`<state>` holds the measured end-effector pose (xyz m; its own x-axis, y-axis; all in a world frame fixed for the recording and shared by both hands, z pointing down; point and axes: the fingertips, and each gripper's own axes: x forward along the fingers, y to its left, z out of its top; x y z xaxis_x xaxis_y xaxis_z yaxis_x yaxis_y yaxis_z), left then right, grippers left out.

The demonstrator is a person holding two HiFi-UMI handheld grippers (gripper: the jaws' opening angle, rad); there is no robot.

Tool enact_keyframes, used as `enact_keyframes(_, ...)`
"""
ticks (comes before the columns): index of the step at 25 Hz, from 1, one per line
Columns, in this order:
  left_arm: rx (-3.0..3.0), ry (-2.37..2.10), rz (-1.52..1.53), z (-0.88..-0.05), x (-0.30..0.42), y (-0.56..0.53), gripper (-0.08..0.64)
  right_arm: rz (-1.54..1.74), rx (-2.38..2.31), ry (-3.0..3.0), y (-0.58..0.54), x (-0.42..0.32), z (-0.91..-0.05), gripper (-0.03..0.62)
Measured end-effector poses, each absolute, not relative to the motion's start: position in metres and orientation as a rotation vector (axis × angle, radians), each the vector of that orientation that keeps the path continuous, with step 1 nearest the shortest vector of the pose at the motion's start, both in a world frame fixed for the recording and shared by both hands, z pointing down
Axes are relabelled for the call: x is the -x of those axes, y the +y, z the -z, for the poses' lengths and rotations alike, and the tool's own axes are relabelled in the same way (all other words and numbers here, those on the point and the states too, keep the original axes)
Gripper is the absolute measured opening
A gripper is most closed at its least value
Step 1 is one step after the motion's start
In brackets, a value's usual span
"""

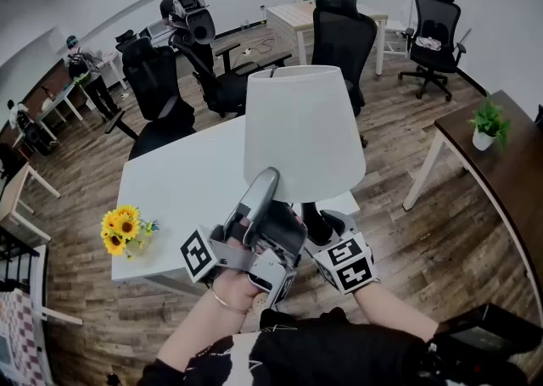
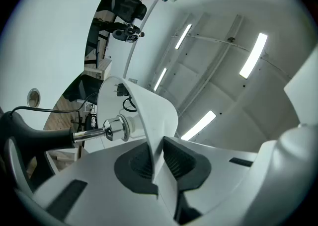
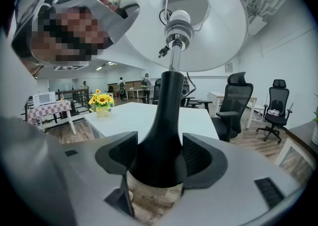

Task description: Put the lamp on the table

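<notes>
The lamp has a white cone shade and a black flared base. It hangs upright over the near right corner of the white table. My left gripper is shut on the shade's lower rim, the thin edge pinched between its pads. The chrome stem shows inside the shade. My right gripper is shut on the black base, jaws wide around it. Wooden floor shows under the base, and the table lies just ahead.
A vase of sunflowers stands at the table's near left corner. Black office chairs crowd the table's far side. A dark desk with a potted plant is on the right. People stand at the far left.
</notes>
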<state>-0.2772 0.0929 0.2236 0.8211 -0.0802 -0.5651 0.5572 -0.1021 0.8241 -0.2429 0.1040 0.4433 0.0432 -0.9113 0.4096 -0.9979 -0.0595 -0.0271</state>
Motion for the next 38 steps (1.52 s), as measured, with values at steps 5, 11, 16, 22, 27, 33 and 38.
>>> enact_keyframes(5,-1.575,0.372,0.553,-0.224,0.276,0.092,0.035,-0.451,-2.067,-1.945,0.106,0.242,-0.441,0.290)
enact_keyframes(11,-1.563,0.370,0.535,-0.236,0.271,0.078,0.034,-0.515,-2.085,-1.960,0.096,0.246,-0.455,0.290)
enact_keyframes(16,-1.564,0.379,0.526,-0.232,0.263,0.043,0.032,-0.553,-2.119,-1.984,0.064,0.247,-0.453,0.290)
enact_keyframes(22,-1.570,0.408,0.506,-0.220,0.257,0.002,0.032,-0.542,-2.178,-1.945,0.021,0.234,-0.442,0.288)
enact_keyframes(27,-1.547,0.455,0.497,-0.214,0.255,-0.039,0.032,-0.506,-2.221,-1.890,-0.020,0.220,-0.432,0.290)
enact_keyframes(33,-1.570,0.467,0.533,-0.218,0.259,-0.086,0.033,-0.542,-2.230,-1.869,-0.060,0.223,-0.438,0.290)
enact_keyframes(38,-1.570,0.492,0.533,-0.221,0.270,-0.109,0.034,-0.528,-2.223,-1.850,-0.088,0.229,-0.440,0.291)
